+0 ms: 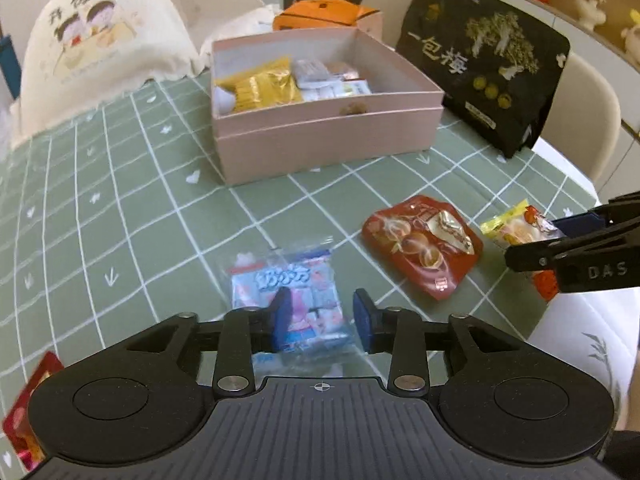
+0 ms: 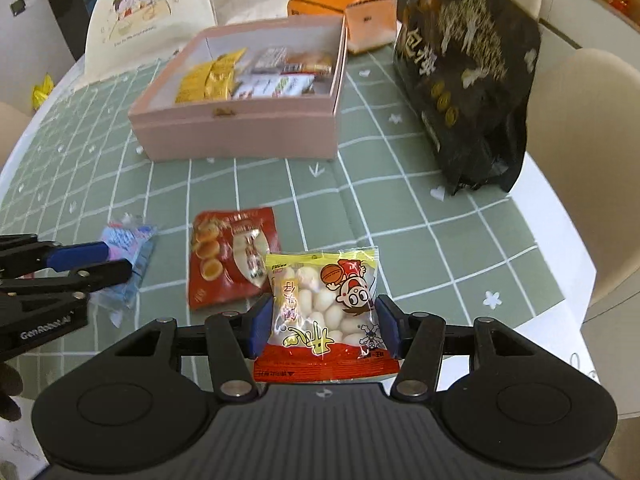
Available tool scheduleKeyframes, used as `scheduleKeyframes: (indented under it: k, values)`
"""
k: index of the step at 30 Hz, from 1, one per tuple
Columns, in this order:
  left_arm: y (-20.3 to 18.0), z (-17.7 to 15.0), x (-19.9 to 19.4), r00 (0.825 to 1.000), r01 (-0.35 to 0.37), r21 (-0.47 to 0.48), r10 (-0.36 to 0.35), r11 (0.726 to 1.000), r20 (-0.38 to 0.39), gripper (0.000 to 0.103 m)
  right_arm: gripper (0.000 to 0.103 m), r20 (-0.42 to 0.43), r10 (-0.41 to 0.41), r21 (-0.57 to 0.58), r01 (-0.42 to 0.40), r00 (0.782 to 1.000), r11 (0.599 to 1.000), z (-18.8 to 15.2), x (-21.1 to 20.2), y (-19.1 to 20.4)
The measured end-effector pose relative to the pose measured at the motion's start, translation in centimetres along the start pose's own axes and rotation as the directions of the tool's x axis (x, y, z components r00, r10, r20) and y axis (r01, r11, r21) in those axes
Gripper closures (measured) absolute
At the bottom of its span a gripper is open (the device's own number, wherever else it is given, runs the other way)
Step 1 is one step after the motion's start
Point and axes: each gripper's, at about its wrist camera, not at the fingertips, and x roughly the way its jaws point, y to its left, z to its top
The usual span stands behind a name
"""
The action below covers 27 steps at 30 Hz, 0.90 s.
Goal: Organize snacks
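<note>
On the desk (image 2: 400,184), the pink box (image 2: 240,132) stands open-topped and part filled. In front of it, past clear cloth, the yellow packet (image 2: 324,300) sits between the right gripper's (image 2: 323,330) half-open jaws. The blue packet (image 1: 288,296), further left, lies under the left gripper's (image 1: 322,320) part-open jaws, unpinched.

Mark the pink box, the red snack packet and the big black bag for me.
pink box (image 2: 240,132): right wrist view, its front wall.
red snack packet (image 2: 224,256): right wrist view, middle of the wrapper.
big black bag (image 1: 484,64): left wrist view, its printed front face.
</note>
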Motion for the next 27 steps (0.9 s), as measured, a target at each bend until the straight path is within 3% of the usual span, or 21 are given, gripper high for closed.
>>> scheduleKeyframes:
  k: [4, 6, 8, 10, 14, 18, 24, 27]
  values:
    - [-0.6, 0.5, 0.6, 1.0, 0.018, 0.001, -0.018, 1.0, -0.023, 0.038, 0.049, -0.002, -0.018, -0.028, 0.018, 1.0, 0.999, -0.1, 1.2, 0.0]
    - [-0.9, 0.7, 0.9, 0.999, 0.039, -0.003, -0.039, 0.999, -0.033, 0.022, 0.049, -0.006, -0.02, -0.042, 0.02, 1.0, 0.999, 0.1, 1.6, -0.2]
    - [-1.0, 0.7, 1.0, 0.998, 0.056, -0.005, -0.056, 0.998, -0.036, 0.018, 0.048, -0.012, -0.017, -0.045, 0.017, 1.0, 0.999, 0.0, 2.0, -0.3]
    - [-0.6, 0.7, 0.9, 0.998, 0.048, -0.016, -0.049, 0.999, -0.034, 0.019, 0.047, -0.013, -0.011, -0.045, 0.011, 1.0, 0.999, 0.0, 2.5, -0.6]
    - [1.8, 0.2, 1.0, 0.997, -0.059, -0.052, 0.057, 0.997, -0.042, 0.024, 0.046, -0.003, -0.01, -0.046, 0.01, 1.0, 0.999, -0.1, 2.6, -0.6]
    - [4.2, 0.0, 1.5, 0.995, -0.073, -0.122, 0.063, 0.99, -0.081, 0.025, 0.033, 0.004, -0.024, -0.049, 0.024, 1.0, 0.999, -0.2, 2.8, -0.7]
    - [5.1, 0.6, 2.0, 0.998, -0.024, -0.174, 0.013, 0.984, -0.061, 0.029, 0.029, 0.014, -0.027, -0.04, 0.028, 1.0, 0.999, -0.5, 2.5, -1.1]
    - [5.3, 0.4, 1.8, 0.999, 0.015, -0.181, -0.024, 0.983, -0.049, 0.036, 0.028, 0.061, 0.035, -0.058, -0.032, 0.998, 0.998, -0.2, 1.3, -0.6]
